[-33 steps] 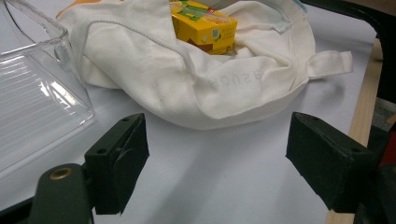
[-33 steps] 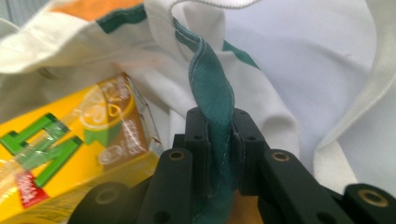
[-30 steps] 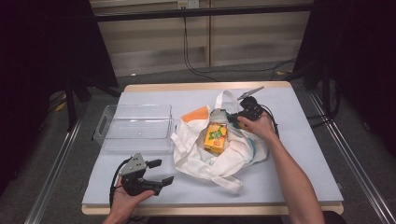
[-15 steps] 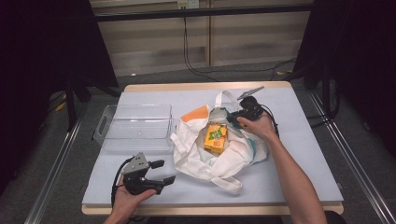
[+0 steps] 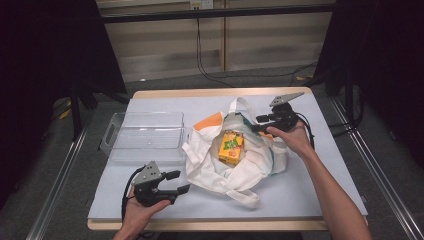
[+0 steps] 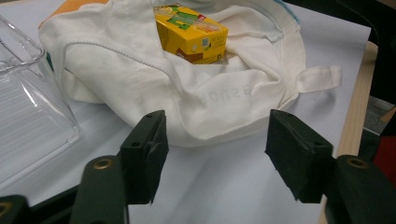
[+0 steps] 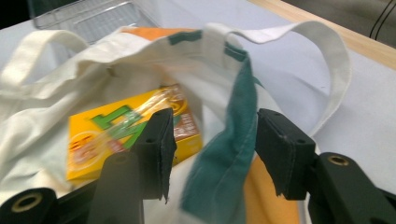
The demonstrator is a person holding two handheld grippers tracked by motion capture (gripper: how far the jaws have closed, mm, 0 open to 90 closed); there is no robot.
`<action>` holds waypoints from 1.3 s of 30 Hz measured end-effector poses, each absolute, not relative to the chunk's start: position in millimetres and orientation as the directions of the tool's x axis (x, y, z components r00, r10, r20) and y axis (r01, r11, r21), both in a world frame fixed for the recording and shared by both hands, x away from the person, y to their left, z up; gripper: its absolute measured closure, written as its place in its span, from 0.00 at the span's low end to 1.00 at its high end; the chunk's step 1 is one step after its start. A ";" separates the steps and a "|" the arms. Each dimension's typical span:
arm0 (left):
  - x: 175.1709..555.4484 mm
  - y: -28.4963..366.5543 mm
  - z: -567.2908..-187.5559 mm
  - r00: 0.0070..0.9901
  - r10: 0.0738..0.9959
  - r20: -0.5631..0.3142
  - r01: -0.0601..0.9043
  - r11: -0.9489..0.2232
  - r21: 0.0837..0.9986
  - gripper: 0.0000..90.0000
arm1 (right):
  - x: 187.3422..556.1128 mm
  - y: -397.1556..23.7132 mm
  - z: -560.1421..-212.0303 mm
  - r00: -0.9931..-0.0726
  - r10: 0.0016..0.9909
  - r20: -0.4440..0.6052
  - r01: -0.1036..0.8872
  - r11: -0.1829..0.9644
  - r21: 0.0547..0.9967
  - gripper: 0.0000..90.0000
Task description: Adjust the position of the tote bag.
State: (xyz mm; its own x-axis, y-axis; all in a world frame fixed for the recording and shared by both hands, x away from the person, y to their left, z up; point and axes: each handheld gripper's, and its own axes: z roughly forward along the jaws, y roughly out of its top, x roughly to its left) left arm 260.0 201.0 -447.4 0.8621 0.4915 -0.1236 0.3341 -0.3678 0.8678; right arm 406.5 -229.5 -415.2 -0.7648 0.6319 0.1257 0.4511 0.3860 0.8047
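Note:
A white cloth tote bag (image 5: pixel 240 167) lies open in the middle of the table with a yellow drink carton (image 5: pixel 231 147) inside it. My right gripper (image 5: pixel 254 124) hovers at the bag's far right rim. Its jaws have just been opening, and the bag's green-lined rim (image 7: pixel 224 154) hangs loose between them with the carton (image 7: pixel 126 135) behind. My left gripper (image 5: pixel 181 182) rests near the front left, pointing at the bag (image 6: pixel 187 93). Its jaws have just been closing and stand apart on nothing (image 6: pixel 217 154).
A clear plastic bin (image 5: pixel 145 132) stands to the left of the bag, close to my left gripper. The bag's handles (image 5: pixel 240 105) trail toward the far side and the front. The table's wooden edge (image 6: pixel 357 107) runs just beyond the bag.
My right gripper has lifted off the bag's rim and drawn back to the right with its jaws wider. The left gripper stays in place with its jaws narrower.

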 end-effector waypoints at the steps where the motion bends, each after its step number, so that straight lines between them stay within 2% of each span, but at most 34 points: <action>1: 260.1 200.9 -446.6 0.863 0.491 -0.121 0.333 -0.372 0.866 0.48 | 401.1 -229.7 -412.8 -0.770 0.626 0.124 0.444 0.386 0.809 0.56; 12: 277.9 188.9 -434.3 0.866 0.491 -0.096 0.307 -0.370 0.877 0.57 | 365.1 -232.5 -410.1 -0.799 0.592 0.103 0.418 0.424 0.803 0.59; 20: 311.1 167.6 -431.1 0.868 0.481 -0.127 0.333 -0.373 0.866 0.66 | 365.6 -234.0 -417.0 -0.798 0.594 0.104 0.427 0.435 0.793 0.63; 24: 320.8 154.0 -427.4 0.879 0.465 -0.105 0.312 -0.394 0.864 0.69 | 367.1 -233.9 -421.2 -0.799 0.593 0.102 0.427 0.438 0.791 0.62; 33: 351.1 128.4 -416.4 0.869 0.485 -0.099 0.314 -0.385 0.868 0.59 | 378.1 -237.2 -423.3 -0.775 0.625 0.093 0.445 0.435 0.783 0.59; 39: 370.4 109.3 -416.9 0.856 0.511 -0.084 0.330 -0.413 0.849 0.47 | 382.7 -231.1 -429.0 -0.780 0.621 0.083 0.454 0.470 0.757 0.59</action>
